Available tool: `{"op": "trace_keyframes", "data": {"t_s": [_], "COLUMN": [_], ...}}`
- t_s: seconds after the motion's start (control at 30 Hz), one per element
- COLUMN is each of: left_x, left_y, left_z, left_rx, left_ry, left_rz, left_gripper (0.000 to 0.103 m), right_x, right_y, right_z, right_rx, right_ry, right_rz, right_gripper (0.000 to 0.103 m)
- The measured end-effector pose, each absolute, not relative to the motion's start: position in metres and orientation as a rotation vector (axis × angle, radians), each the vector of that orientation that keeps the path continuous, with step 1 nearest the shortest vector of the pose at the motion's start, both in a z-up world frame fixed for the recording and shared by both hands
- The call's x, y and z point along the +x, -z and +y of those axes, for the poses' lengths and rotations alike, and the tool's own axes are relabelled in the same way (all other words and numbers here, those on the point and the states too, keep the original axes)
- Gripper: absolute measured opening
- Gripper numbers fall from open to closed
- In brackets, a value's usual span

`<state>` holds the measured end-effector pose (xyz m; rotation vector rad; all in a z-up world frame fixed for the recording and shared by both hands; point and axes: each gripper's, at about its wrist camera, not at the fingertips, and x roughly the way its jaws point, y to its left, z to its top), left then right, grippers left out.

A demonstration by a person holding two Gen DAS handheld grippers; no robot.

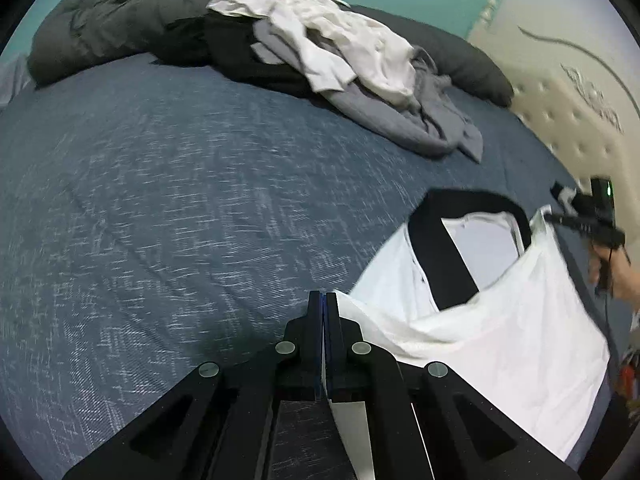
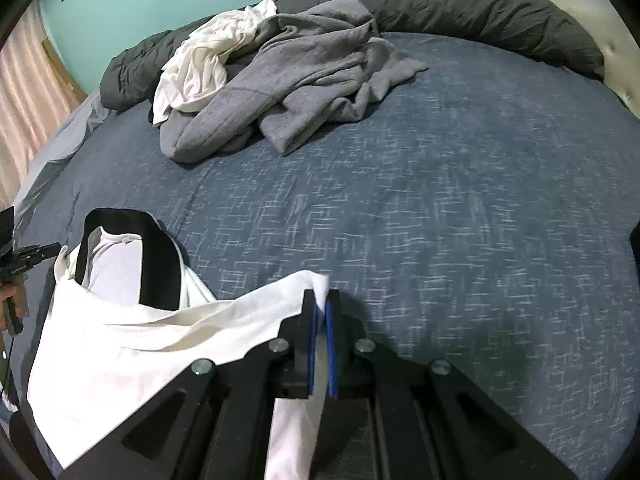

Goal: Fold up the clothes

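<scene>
Shirt [image 1: 500,340], white with a black collar band, hangs stretched between my two tools above the near edge of the bed [image 1: 180,200]. My left tool [image 1: 323,300] is clamped on one corner of its hem, my right tool [image 2: 321,300] pinches the other. Farther back on the blue bedspread I see a heap of grey and white clothes [image 2: 280,80] against a dark duvet [image 2: 480,8].

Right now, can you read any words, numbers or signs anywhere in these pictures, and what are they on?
Nothing here reads clearly.
Dark curly lettering on the cream padded headboard: too blurred and warped to read.
Tiny pale print on the black handheld gripper at the left edge: too small to read.
The white T-shirt with the black collar, the grey sweatshirt and the blue woven bedcover: no writing visible.
</scene>
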<state>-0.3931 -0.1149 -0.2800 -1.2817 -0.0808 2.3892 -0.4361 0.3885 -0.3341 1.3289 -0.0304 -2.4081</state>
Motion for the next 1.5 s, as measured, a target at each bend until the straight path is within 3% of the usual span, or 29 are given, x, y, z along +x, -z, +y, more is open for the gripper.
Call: {"op": "trace_keyframes", "data": {"t_s": [0.23,0.27,0.3,0.37,0.47,0.73,0.8,0.9,1.5], "left_x": [-0.385,-0.383,-0.381,-0.381,-0.382,-0.397,-0.398,-0.396,-0.386], "left_y": [0.278,0.278,0.279,0.281,0.285,0.297,0.300,0.298,0.239], "left_z": [-0.116,-0.114,-0.112,-0.109,-0.103,-0.094,-0.094,-0.096,-0.142], "left_rx": [-1.264,-1.268,-1.273,-1.284,-1.293,-1.322,-1.326,-1.308,-1.121], "left_ry": [-2.360,-2.354,-2.347,-2.333,-2.332,-2.280,-2.260,-2.262,-2.440], "left_rz": [-0.044,-0.020,0.002,0.022,0.064,0.060,0.041,0.013,-0.253], "left_gripper": [0.000,0.005,0.021,0.041,0.044,0.041,0.020,0.010,0.007], "right_x": [-0.437,-0.437,-0.437,-0.437,-0.437,-0.435,-0.435,-0.435,-0.423], "right_y": [0.337,0.337,0.337,0.337,0.337,0.336,0.336,0.336,0.282], "right_z": [0.394,0.394,0.393,0.392,0.392,0.390,0.390,0.390,0.421], "right_rx": [1.339,1.340,1.340,1.339,1.336,1.337,1.334,1.329,1.151], "right_ry": [2.421,2.418,2.415,2.411,2.410,2.401,2.399,2.398,2.479], "right_rz": [-0.057,-0.059,-0.059,-0.059,-0.071,-0.062,-0.064,-0.068,-0.265], "right_gripper": [0.004,0.004,0.004,0.004,0.004,0.004,0.004,0.004,0.004]}}
